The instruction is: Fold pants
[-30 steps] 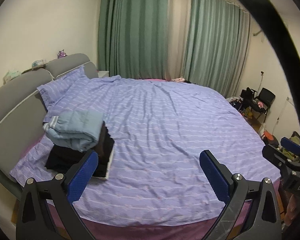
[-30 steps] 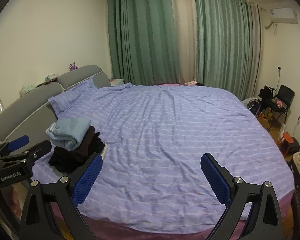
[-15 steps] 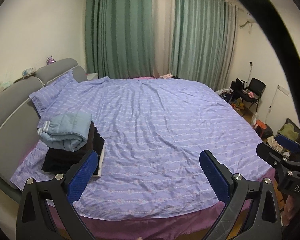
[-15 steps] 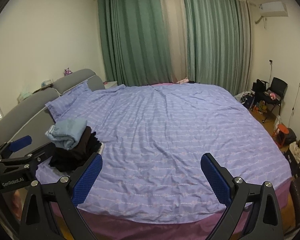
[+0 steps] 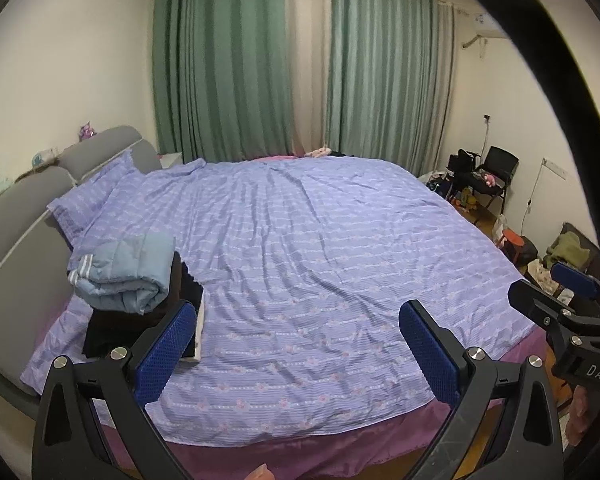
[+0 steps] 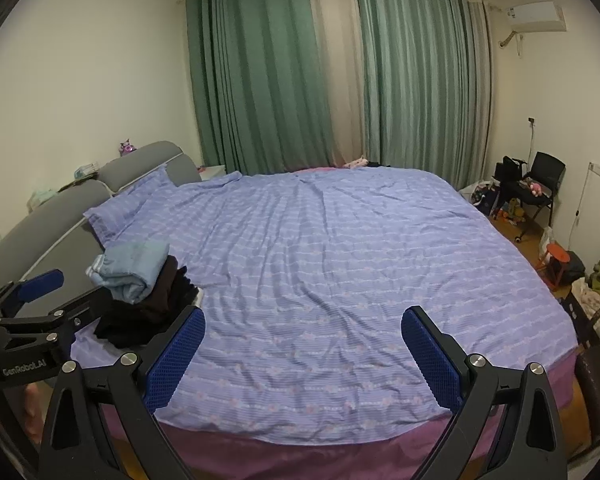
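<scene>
A stack of folded clothes lies on the bed's left side near the headboard: light blue folded pants on top of dark folded garments. My left gripper is open and empty, held off the bed's front edge, right of the stack. My right gripper is open and empty, also off the front edge. Each gripper shows at the edge of the other's view: the right gripper and the left gripper.
The large bed has a purple striped cover, a pillow and a grey headboard at left. Green curtains hang behind. A black chair, a red stool and clutter stand at right.
Both grippers have drawn back from the bed and tilted up a little; more of the purple bed edge and the room shows. Both stay open and empty.
</scene>
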Demonstrator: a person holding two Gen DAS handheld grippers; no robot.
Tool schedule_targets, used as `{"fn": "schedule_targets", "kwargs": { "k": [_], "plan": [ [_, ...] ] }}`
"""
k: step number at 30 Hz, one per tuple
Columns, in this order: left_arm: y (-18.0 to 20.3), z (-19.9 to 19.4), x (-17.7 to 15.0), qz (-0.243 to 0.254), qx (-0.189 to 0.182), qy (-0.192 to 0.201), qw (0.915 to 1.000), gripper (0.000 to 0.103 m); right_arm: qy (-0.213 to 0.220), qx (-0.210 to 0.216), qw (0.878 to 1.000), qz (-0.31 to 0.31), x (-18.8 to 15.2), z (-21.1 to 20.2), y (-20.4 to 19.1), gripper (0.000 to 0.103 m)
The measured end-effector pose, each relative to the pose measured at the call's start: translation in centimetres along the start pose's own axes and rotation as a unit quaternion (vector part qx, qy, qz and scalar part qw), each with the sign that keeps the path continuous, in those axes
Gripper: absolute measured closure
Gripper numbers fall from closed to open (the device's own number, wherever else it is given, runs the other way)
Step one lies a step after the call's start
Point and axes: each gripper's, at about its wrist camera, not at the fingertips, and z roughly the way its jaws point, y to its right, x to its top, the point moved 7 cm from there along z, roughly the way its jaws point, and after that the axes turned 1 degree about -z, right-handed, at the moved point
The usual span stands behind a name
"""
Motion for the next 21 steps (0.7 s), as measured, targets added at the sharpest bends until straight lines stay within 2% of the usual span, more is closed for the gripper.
{"fn": "schedule_targets", "kwargs": {
  "k": [7,21],
  "plan": [
    [0.5,-0.08,0.16,0.014,-0.002,-0.001,0.9999,0.0,0.004,-0.005,1.0,0.002,0.06,-0.46,0.12,0.004],
    [0.79,-0.31,0.08,0.004,0.002,-0.002,1.0,0.0,0.002,-0.01,1.0,0.002,-0.17,-0.71,0.58,0.004]
  ]
}}
